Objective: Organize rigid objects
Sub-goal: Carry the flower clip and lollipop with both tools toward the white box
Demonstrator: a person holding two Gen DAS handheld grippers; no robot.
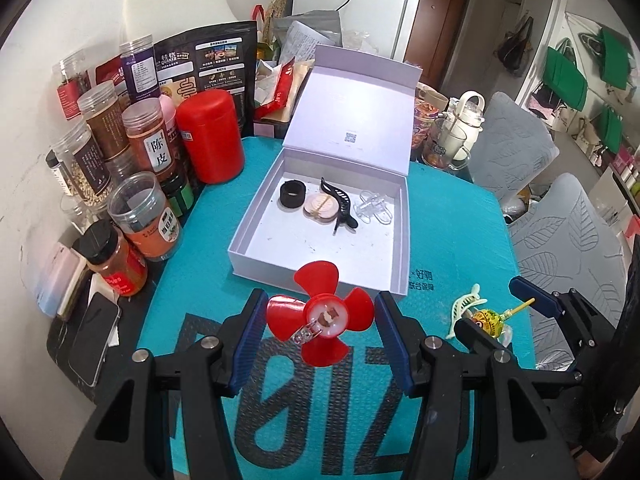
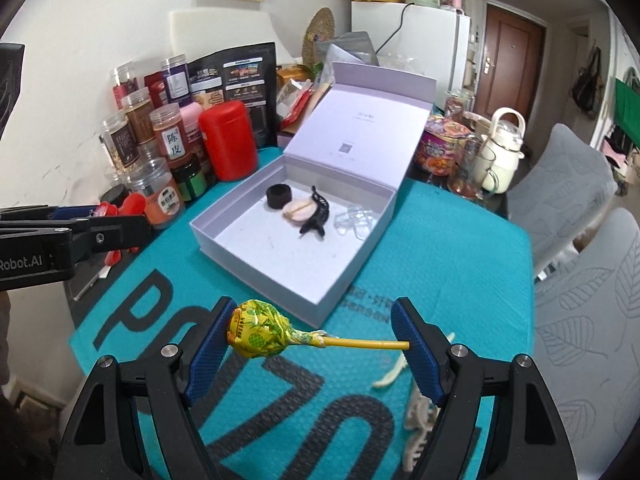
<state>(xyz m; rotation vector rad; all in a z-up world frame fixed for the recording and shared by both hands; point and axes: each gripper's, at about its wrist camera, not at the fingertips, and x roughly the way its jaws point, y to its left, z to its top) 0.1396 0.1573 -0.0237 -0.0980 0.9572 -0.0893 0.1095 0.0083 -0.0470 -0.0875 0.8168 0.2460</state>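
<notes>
My left gripper (image 1: pixel 320 322) is shut on a red plastic fan propeller (image 1: pixel 320 316), held above the teal mat just in front of the open white box (image 1: pixel 260 216). My right gripper (image 2: pixel 316 344) is shut on a yellow lollipop (image 2: pixel 260 330), gripped end to end, head against the left pad and stick tip against the right pad. The box holds a black ring (image 1: pixel 292 194), a round beige compact (image 1: pixel 320 206), a black hair claw (image 1: pixel 340 204) and a clear clip (image 1: pixel 374 208). A cream hair claw (image 2: pixel 416 412) lies on the mat under my right gripper.
Spice jars (image 1: pixel 148 144) and a red canister (image 1: pixel 210 136) crowd the left side. A phone (image 1: pixel 94 340) lies at the left edge. Cups and a white kettle (image 2: pixel 500 148) stand at the back right. Grey chairs (image 2: pixel 580 280) sit to the right.
</notes>
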